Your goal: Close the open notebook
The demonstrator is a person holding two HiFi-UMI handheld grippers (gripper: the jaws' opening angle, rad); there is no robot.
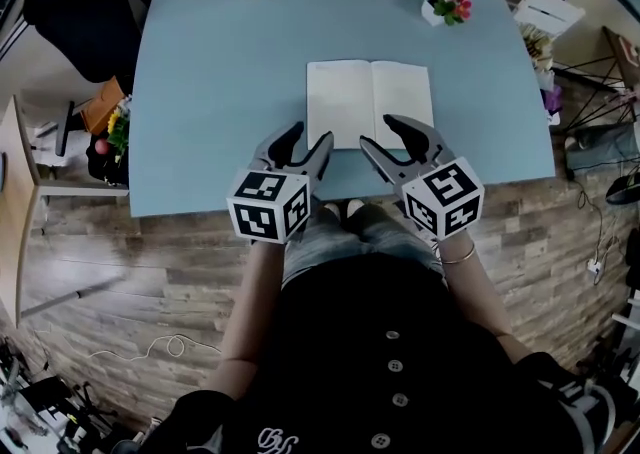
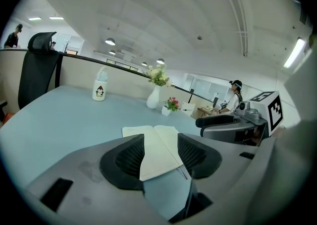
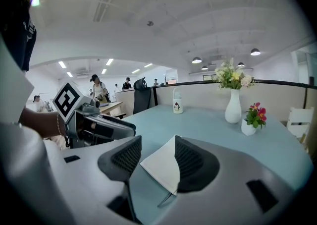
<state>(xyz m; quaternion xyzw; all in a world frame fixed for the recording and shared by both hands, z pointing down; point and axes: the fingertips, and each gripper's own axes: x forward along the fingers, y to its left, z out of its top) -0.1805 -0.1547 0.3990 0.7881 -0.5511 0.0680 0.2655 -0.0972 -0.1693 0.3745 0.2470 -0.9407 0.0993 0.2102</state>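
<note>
Over the near edge of the blue bench (image 1: 220,92), forearms stretched forward, I hold my left hand-held gripper (image 1: 311,134) and right hand-held gripper (image 1: 376,130) side by side, both released, jaws apart, tips near the open notebook (image 1: 369,102) lying flat.

Blue table (image 1: 210,82), wood-plank floor (image 1: 150,282)

Your notebook (image 1: 370,102) is lying wide open and flat, both pale blank pages face up, centre crease running straight away from you. Its near edge sits right by both sets of jaw tips. The left gripper (image 1: 312,134) frames its left page between the jaws, and the right gripper (image 1: 385,132) frames the near right corner.
</note>
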